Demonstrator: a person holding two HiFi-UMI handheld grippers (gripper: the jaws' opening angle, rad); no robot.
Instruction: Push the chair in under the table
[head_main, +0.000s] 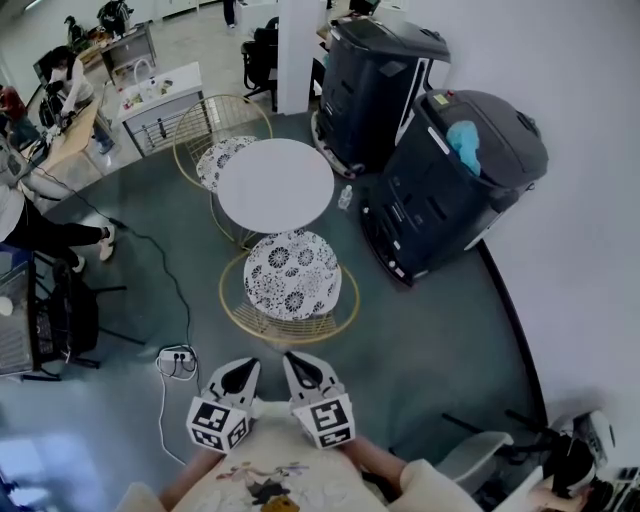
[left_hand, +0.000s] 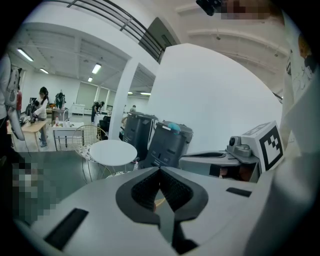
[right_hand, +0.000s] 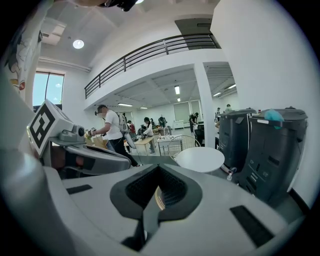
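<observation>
A gold wire chair (head_main: 292, 278) with a black-and-white patterned cushion stands on the near side of a round white table (head_main: 275, 185), its front partly under the tabletop. Close to my body I hold both grippers side by side, clear of the chair's gold rim. My left gripper (head_main: 247, 367) is shut with nothing in it, and my right gripper (head_main: 296, 360) is shut and empty too. In the left gripper view the table (left_hand: 113, 151) shows beyond the closed jaws. The right gripper view also has the table (right_hand: 200, 159) ahead.
A second gold wire chair (head_main: 220, 150) stands at the table's far side. Two big dark bins (head_main: 455, 180) line the white wall on the right, with a small bottle (head_main: 345, 197) on the floor beside them. A power strip and cable (head_main: 177, 360) lie left of me. People work at desks far left.
</observation>
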